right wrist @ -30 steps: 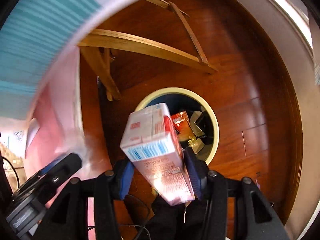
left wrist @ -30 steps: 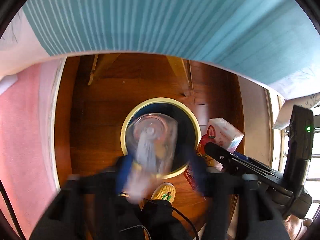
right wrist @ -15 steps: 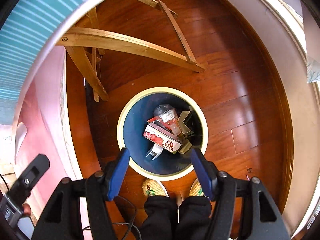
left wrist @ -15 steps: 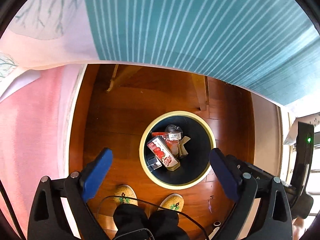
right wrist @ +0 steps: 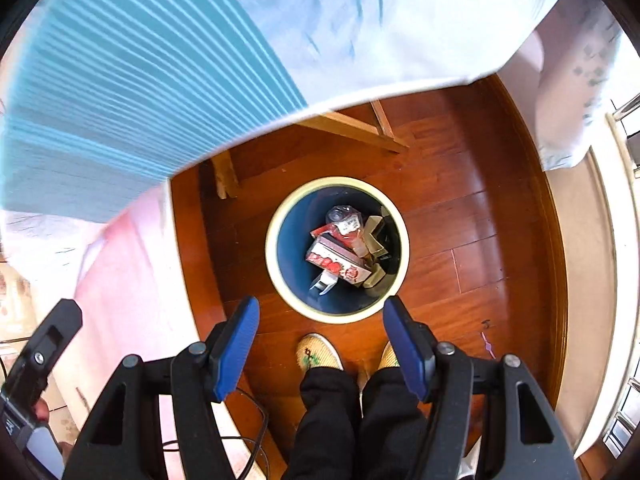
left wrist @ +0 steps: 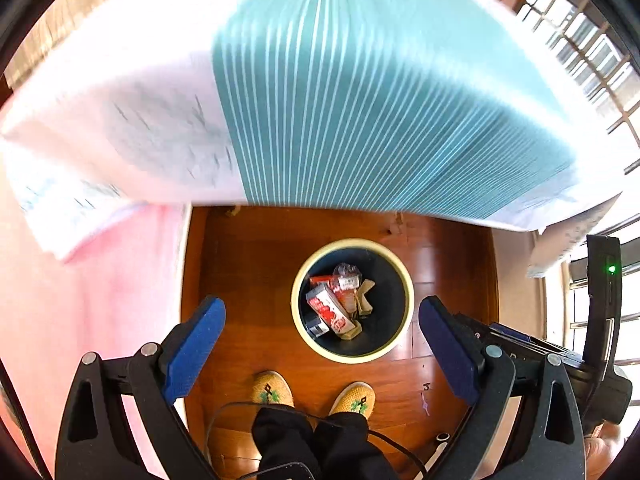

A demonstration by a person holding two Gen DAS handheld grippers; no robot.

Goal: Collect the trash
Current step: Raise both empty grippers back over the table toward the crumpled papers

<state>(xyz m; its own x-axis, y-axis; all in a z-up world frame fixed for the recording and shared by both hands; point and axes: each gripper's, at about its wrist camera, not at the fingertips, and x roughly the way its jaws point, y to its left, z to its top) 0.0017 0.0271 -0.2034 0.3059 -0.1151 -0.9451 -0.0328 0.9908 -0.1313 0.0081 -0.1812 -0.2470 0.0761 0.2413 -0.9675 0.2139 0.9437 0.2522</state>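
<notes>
trash (right wrist: pixel 340 244) in the bin (right wrist: pixel 276 264), a red carton and clear plastic bottle, looks light and crushable, best pinched across flat sides; left gripper (left wrist: pixel 320 344) and right gripper (right wrist: pixel 322 338) fingers released, empty.

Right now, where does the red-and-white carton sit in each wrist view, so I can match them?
Left wrist: the carton lies inside the bin, just right of centre, between the open blue pads.
Right wrist: carton in the bin's middle, slightly above centre frame.
Shared landmark: the bin's cream rim, with the person's woven slippers just below it.
</notes>
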